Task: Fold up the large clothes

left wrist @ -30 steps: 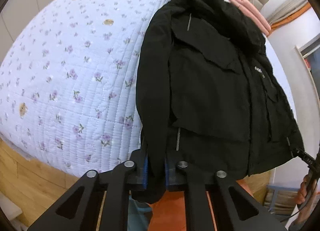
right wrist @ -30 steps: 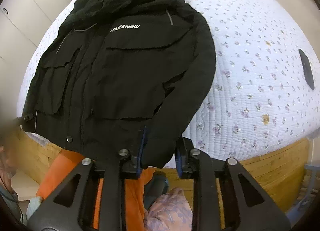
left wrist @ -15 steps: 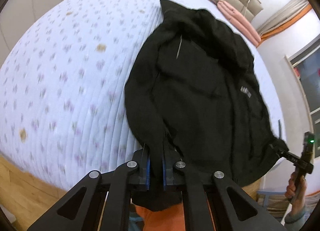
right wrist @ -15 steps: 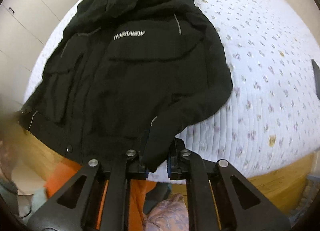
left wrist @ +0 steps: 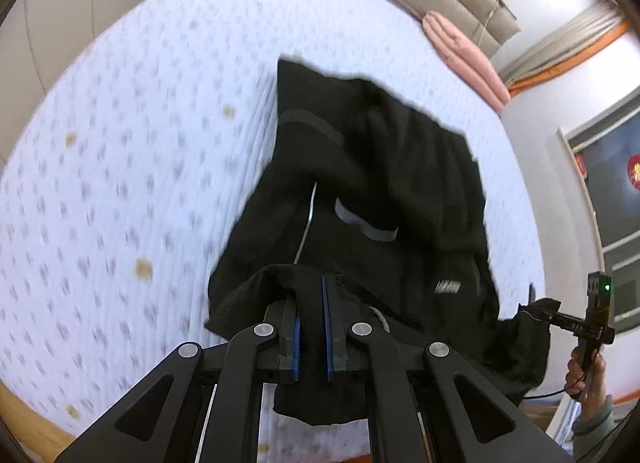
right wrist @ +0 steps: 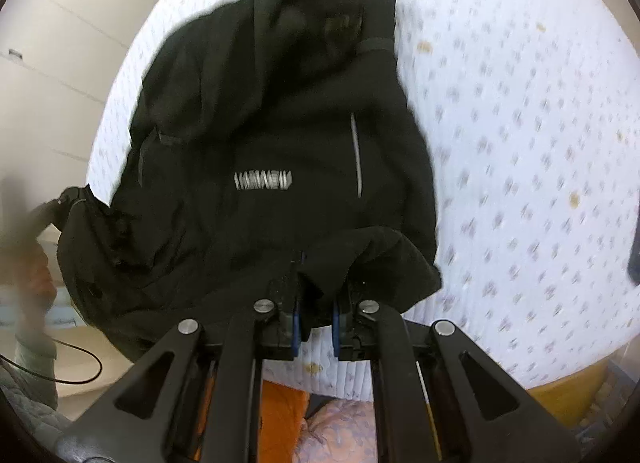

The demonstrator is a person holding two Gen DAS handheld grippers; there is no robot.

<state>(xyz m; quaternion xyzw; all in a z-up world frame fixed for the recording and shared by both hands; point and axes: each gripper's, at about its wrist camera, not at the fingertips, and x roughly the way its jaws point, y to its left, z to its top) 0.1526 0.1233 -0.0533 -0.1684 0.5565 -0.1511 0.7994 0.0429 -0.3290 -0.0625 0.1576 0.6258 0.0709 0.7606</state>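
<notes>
The black jacket point(right wrist: 280, 151) lies front-up on the flowered bedspread point(left wrist: 120, 167), its near hem lifted and bunched toward the chest. The left gripper point(left wrist: 311, 299) and right gripper point(right wrist: 316, 295) are each clamped on a near corner of its cloth. This looks like the first fold, half made; laying it flat and further folds remain.
</notes>
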